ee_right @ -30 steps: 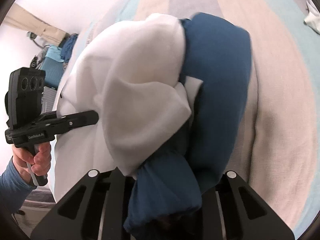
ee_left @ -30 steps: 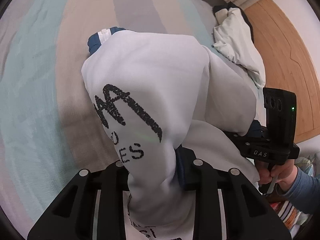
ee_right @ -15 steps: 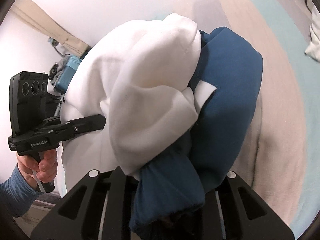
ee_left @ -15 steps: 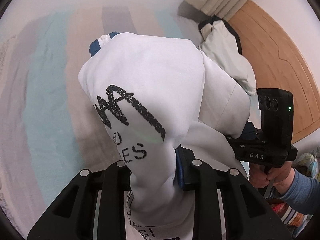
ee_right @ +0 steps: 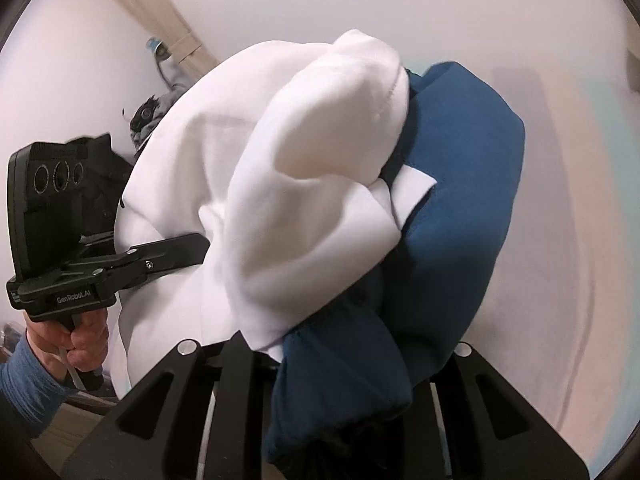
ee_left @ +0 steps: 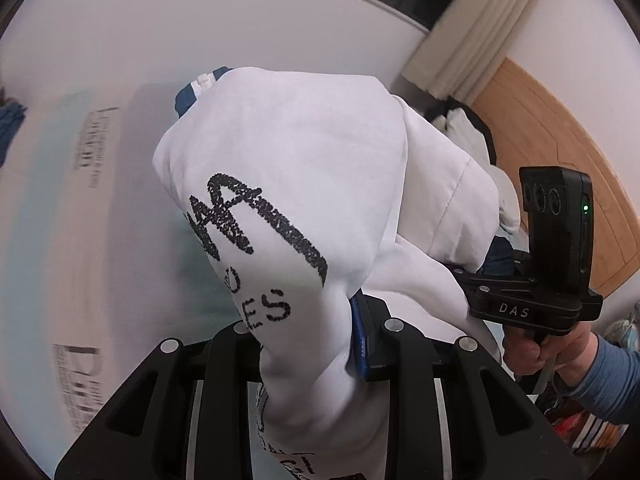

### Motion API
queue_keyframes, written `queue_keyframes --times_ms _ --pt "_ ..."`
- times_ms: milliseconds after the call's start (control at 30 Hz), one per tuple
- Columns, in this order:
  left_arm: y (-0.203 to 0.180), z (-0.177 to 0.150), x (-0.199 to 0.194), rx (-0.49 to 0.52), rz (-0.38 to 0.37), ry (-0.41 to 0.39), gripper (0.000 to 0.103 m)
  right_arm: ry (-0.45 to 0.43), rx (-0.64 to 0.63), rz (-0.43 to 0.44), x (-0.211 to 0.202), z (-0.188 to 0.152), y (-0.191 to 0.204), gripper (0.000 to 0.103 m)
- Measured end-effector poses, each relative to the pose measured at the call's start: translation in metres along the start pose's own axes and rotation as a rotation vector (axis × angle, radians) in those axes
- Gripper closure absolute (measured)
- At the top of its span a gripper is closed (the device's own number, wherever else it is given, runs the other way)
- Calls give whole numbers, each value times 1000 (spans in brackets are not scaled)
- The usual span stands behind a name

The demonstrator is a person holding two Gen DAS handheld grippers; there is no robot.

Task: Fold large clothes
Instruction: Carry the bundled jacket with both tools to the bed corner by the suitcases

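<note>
A large white and navy sweatshirt (ee_left: 288,184) with black lettering hangs bunched between both grippers, lifted off the bed. My left gripper (ee_left: 316,340) is shut on its white printed fabric; its fingertips are hidden by the cloth. My right gripper (ee_right: 336,364) is shut on the navy sleeve and white fold of the sweatshirt (ee_right: 320,184). The right gripper also shows in the left wrist view (ee_left: 472,280), and the left gripper in the right wrist view (ee_right: 188,248), each clamped into the garment's side.
The striped pastel bed cover (ee_left: 80,240) lies below and also shows in the right wrist view (ee_right: 560,240). A wooden headboard (ee_left: 560,160), curtains (ee_left: 472,28) and another pile of clothes (ee_left: 468,132) are at the right. A white wall is behind.
Both grippers have risen and tilted up with the sweatshirt in them. The bed has dropped lower in both views and more wall shows. The grips have not changed.
</note>
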State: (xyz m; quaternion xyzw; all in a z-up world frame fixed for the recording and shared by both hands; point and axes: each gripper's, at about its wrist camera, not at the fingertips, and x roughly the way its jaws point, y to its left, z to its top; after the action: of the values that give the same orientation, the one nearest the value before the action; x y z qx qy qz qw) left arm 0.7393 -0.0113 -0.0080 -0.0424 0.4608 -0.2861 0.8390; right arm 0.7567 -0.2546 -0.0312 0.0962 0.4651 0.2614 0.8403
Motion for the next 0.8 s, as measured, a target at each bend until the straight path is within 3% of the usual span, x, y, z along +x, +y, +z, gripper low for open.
queue_keyframes --times_ms 200,367,633,800 --pt "129 10 -63 7 18 -9 77 -2 -24 1 75 42 98 87" --pt "242 26 -109 4 37 -28 77 -4 -60 12 161 96 191 87" --pt "407 54 -135 -1 98 -63 77 26 -152 -8 293 178 287 87" --pt "493 73 -132 -28 150 -85 77 34 -215 -12 375 222 326 87"
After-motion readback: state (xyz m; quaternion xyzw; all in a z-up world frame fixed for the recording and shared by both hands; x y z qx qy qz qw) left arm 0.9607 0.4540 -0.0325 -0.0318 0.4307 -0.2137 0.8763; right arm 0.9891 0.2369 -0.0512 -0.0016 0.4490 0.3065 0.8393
